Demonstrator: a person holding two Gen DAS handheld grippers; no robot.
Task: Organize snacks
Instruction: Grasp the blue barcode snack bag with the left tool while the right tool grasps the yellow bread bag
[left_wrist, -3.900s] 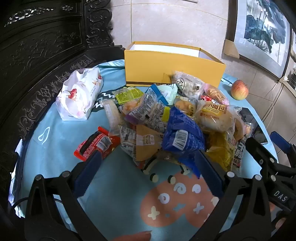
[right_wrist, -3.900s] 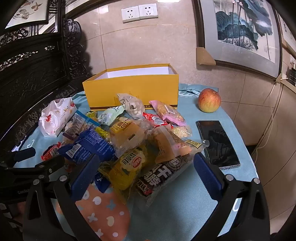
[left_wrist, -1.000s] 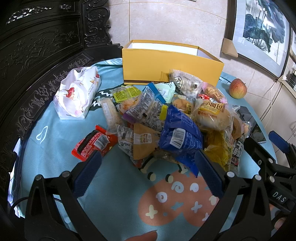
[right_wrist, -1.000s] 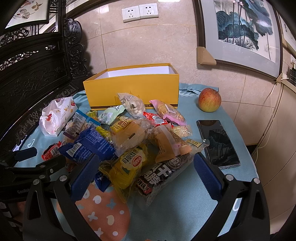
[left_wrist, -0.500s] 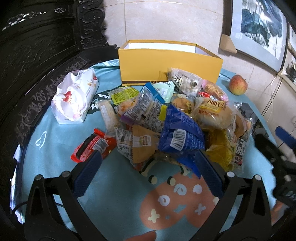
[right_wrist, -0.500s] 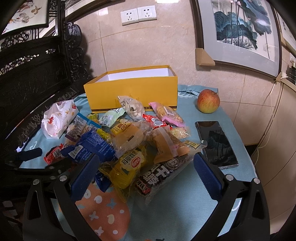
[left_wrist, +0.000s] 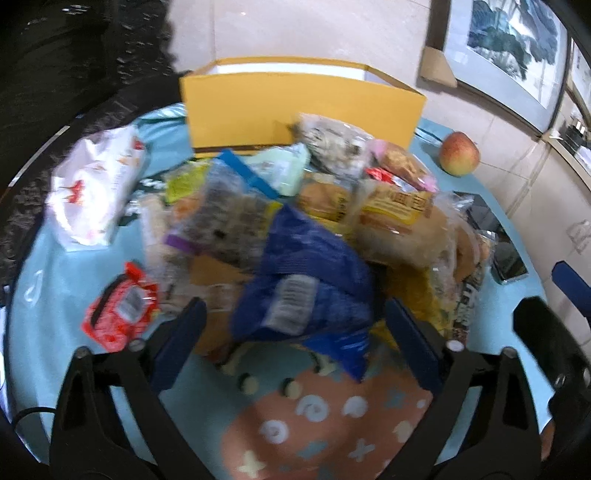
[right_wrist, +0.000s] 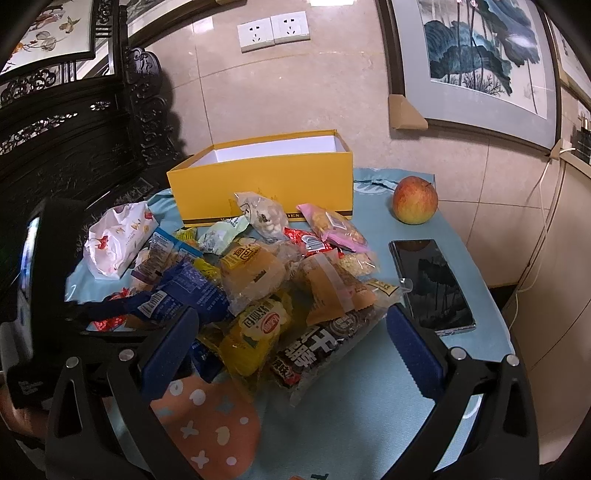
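The right wrist view is sharp and shows what the left does not: two wall sockets (right_wrist: 273, 30) above the table, the white inside of the yellow box (right_wrist: 266, 184), and the whole of the dark phone (right_wrist: 430, 282) lying flat near the table's right edge, apart from the heap; the apple (right_wrist: 415, 199) stands behind the phone, beside the box's right end. The left wrist view is blurred; it alone shows clearly the red packet (left_wrist: 120, 306) lying by itself at the left of the heap, and only a strip of the phone.

The pile of snacks (right_wrist: 280, 280) lies on the pale blue cloth (right_wrist: 369, 406) in front of the box, the rear packets touching the box's front wall; nothing can be seen inside the box; a white tissue pack (right_wrist: 116, 238) lies to the left, clear of the heap.

Left gripper (left_wrist: 293, 332): fingers wide apart and closing; the blue packet (left_wrist: 303, 288) at the heap's near edge lies between the tips; the pads do not press on it. Right gripper (right_wrist: 291, 339): fingers wide apart; the yellow packet (right_wrist: 255, 332) and a dark packet (right_wrist: 317, 347) lie between the tips; contact is not shown.
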